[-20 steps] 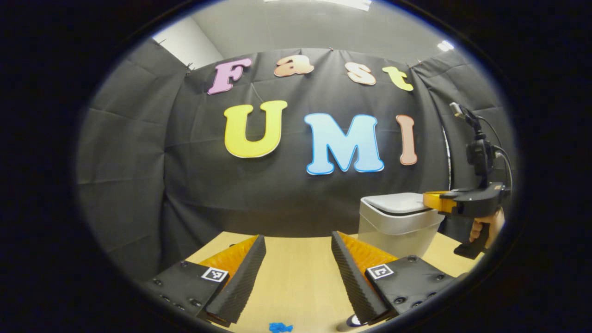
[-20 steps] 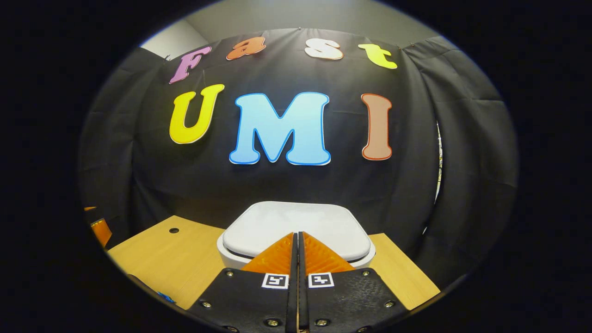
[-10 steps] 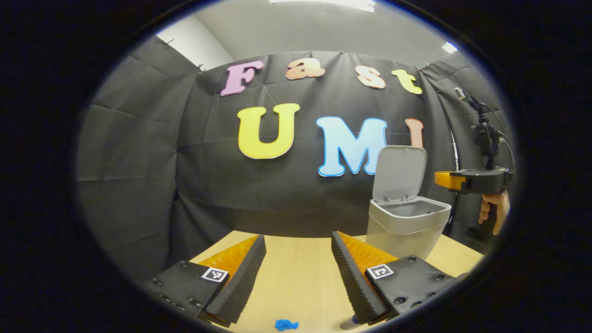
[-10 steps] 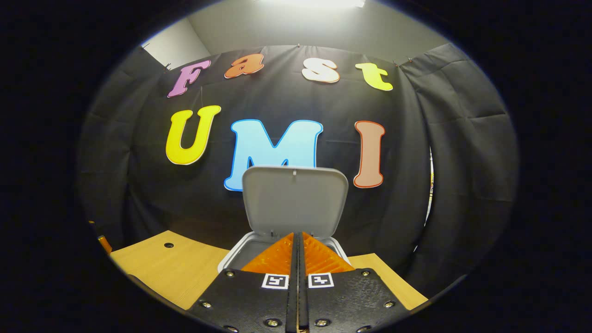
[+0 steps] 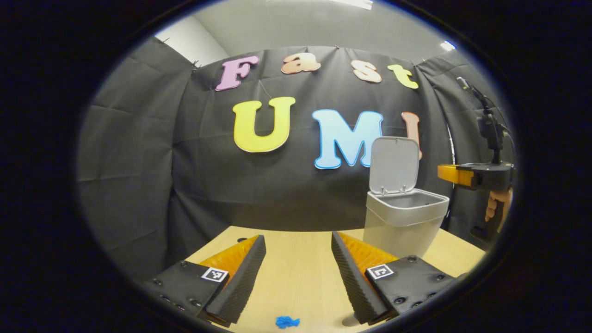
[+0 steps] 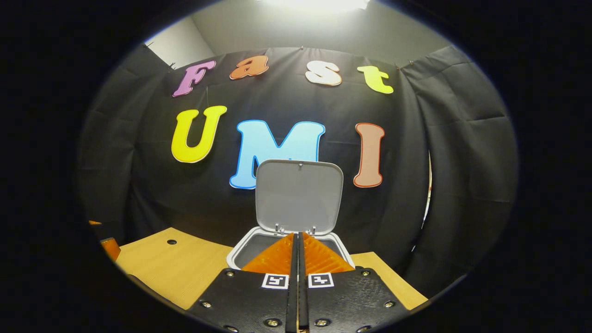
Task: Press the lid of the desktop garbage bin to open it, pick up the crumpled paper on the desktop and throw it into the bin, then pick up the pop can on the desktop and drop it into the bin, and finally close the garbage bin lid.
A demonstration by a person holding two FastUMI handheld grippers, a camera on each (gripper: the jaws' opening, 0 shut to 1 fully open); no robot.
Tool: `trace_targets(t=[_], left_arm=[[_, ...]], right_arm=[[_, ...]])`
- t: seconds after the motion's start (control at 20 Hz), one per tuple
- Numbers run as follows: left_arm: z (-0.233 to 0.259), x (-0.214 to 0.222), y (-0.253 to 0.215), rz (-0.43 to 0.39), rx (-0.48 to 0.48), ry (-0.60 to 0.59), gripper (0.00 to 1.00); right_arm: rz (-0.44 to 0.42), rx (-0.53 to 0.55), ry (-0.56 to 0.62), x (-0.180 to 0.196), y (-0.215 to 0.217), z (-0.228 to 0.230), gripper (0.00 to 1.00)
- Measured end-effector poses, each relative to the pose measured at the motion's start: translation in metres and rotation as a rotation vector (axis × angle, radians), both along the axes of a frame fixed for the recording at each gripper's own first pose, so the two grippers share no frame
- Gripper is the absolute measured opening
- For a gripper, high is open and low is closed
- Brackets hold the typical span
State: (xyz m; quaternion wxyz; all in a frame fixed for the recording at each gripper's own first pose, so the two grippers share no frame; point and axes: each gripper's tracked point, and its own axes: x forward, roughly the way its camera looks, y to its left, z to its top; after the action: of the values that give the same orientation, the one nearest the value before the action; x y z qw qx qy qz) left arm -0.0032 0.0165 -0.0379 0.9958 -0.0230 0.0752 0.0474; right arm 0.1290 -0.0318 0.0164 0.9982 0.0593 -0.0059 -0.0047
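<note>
Since a second ago the bin lid (image 6: 299, 196) has gone from flat and closed to standing upright on its rear hinge; I log it open. My right hand-held gripper has drawn back from the lid top.

Garbage bin (image 5: 401, 222): pale grey, on the wooden table (image 5: 300, 277), right of centre in the left gripper view; in the right gripper view its open mouth sits low centre, just beyond my fingertips.

Crumpled paper (image 5: 287, 322): small blue wad on the table at the bottom edge of the left gripper view, between my left fingers, touching neither.

Pop can (image 5: 350, 320): I take the rounded shape at the bottom edge, partly hidden behind my left gripper's right finger, to be this; too little shows to be sure.

Left hand-held gripper (image 5: 296, 249): fingers spread wide, holding nothing, above the table.

Right hand-held gripper (image 6: 298, 240): fingers pressed together, nothing between them; at the right edge of the left gripper view it hangs level beside the bin, apart from it, held by a hand (image 5: 495, 203).
</note>
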Motion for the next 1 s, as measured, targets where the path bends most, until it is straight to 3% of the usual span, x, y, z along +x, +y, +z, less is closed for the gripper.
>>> trace_targets(t=[0.2,0.35,0.4,0.45,0.5,0.65,0.75,0.85,1.0], left_arm=[[-0.016,0.004,0.012,-0.003,-0.013,0.018,0.94],[-0.038,-0.001,0.023,0.007,-0.032,0.050,0.96],[-0.045,-0.003,0.027,0.010,-0.038,0.064,0.93],[-0.054,-0.007,0.029,0.013,-0.045,0.079,0.93],[-0.063,-0.009,0.031,0.014,-0.052,0.097,0.94],[-0.085,-0.013,0.036,0.021,-0.058,0.138,0.96],[-0.101,-0.017,0.040,0.026,-0.052,0.167,0.96],[-0.119,-0.022,0.042,0.024,-0.047,0.202,0.96],[-0.147,-0.029,0.043,0.012,-0.044,0.257,0.95]], right_arm=[[-0.021,-0.019,-0.008,-0.019,0.002,-0.004,0.01],[-0.032,-0.026,-0.022,-0.033,0.002,0.000,0.19],[-0.032,-0.024,-0.032,-0.037,0.005,0.002,0.20],[-0.035,-0.023,-0.041,-0.041,0.006,0.004,0.34],[-0.033,-0.026,-0.050,-0.041,0.006,0.005,0.37],[-0.028,-0.040,-0.060,-0.050,0.012,0.006,0.71],[-0.031,-0.031,-0.068,-0.054,0.013,0.007,0.73],[-0.032,-0.019,-0.075,-0.057,0.015,0.010,0.88],[-0.043,-0.015,-0.071,-0.058,0.017,0.008,0.94]])
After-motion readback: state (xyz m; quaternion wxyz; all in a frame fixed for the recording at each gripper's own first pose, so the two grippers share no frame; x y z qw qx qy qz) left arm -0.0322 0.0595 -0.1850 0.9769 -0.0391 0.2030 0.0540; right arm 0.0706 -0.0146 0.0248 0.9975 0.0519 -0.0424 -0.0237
